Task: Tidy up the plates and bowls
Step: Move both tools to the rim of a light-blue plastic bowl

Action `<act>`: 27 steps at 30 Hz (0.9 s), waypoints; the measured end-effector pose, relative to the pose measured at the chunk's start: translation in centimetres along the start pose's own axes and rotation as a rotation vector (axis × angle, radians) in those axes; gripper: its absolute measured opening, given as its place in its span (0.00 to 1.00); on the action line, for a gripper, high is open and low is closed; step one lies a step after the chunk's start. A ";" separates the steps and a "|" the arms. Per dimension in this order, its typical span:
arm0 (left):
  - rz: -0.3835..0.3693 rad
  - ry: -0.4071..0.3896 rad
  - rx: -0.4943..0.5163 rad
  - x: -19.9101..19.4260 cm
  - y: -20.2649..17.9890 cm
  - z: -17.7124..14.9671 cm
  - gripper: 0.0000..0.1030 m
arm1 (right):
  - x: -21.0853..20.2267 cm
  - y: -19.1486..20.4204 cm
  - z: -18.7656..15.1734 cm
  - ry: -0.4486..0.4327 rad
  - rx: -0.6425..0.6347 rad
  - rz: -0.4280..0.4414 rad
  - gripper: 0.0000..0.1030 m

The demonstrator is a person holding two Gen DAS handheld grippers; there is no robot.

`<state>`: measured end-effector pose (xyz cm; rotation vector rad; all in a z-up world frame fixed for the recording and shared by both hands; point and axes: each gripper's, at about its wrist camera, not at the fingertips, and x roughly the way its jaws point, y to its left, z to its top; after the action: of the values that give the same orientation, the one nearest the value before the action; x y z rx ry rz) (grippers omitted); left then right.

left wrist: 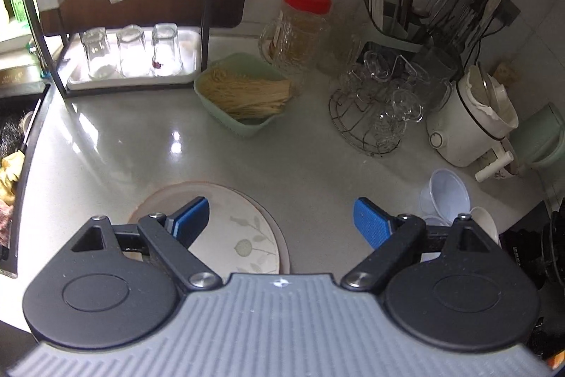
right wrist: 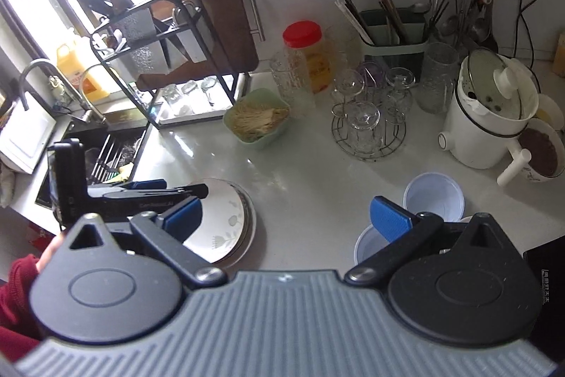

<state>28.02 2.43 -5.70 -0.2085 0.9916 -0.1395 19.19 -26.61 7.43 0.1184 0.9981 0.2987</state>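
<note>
A stack of flat plates (left wrist: pixel 243 235) with a leaf pattern lies on the pale counter, under my left gripper (left wrist: pixel 280 221), which is open and empty above its right half. The stack also shows in the right wrist view (right wrist: pixel 226 228). Translucent plastic bowls (left wrist: pixel 448 193) sit to the right; in the right wrist view one bowl (right wrist: pixel 434 193) stands behind another (right wrist: pixel 367 246). My right gripper (right wrist: pixel 286 218) is open and empty, hovering between plates and bowls. The left gripper's body (right wrist: pixel 116 196) shows over the plates' left side.
A green basket of dry noodles (right wrist: pixel 257 119), a red-lidded jar (right wrist: pixel 307 55), a wire rack of glasses (right wrist: pixel 367 126) and a white electric pot (right wrist: pixel 491 115) stand at the back. A black shelf with glasses (left wrist: pixel 130 55) and the sink (right wrist: pixel 106 151) lie left.
</note>
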 end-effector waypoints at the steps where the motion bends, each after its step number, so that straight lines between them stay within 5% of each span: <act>1: -0.007 0.007 0.005 0.3 -0.1 0.1 0.89 | 0.4 -0.3 0.0 0.010 0.004 -0.002 1.00; 27: -0.032 0.025 0.022 3.7 -2.1 1.4 0.89 | 3.0 -4.3 1.8 -0.005 0.106 -0.023 1.00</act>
<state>31.18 -0.27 -7.45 -0.2034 1.0112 -0.1825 23.05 -29.72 4.96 0.2040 1.0098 0.2245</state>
